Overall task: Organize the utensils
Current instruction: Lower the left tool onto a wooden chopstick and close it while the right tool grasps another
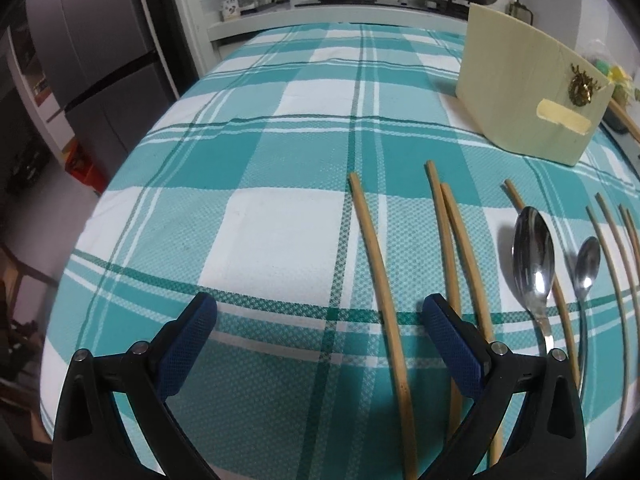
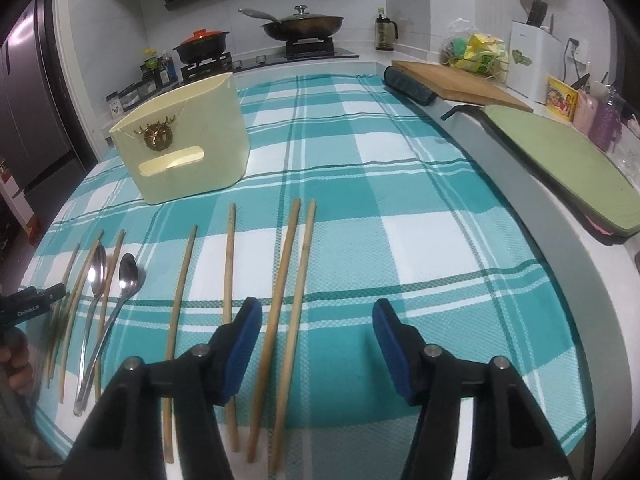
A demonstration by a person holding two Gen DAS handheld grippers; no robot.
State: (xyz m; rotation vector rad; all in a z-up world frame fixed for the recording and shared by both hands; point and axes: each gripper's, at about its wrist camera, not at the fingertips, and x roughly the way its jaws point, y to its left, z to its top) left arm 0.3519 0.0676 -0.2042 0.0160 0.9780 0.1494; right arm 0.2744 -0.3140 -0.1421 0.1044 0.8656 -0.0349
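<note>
Several wooden chopsticks lie side by side on the teal checked cloth (image 1: 260, 240). Two metal spoons, a large one (image 1: 532, 260) and a small one (image 1: 586, 264), rest among them. My left gripper (image 1: 320, 302) is open just above the cloth, and one chopstick (image 1: 384, 300) runs between its fingers untouched. My right gripper (image 2: 317, 305) is open too, with a pair of chopsticks (image 2: 288, 280) lying between its fingers, nearer the left pad (image 2: 244, 340). A cream utensil holder (image 2: 188, 140) with a gold deer badge stands behind the row. Both spoons (image 2: 116, 276) show at the left.
Right of the cloth lie a green mat (image 2: 568, 172) and a wooden cutting board (image 2: 460, 80). Behind the table, a stove carries a lidded pan (image 2: 304, 26) and a black pot (image 2: 202, 44). A fridge (image 1: 92, 60) stands at the left. A hand (image 2: 16, 360) shows at the left edge.
</note>
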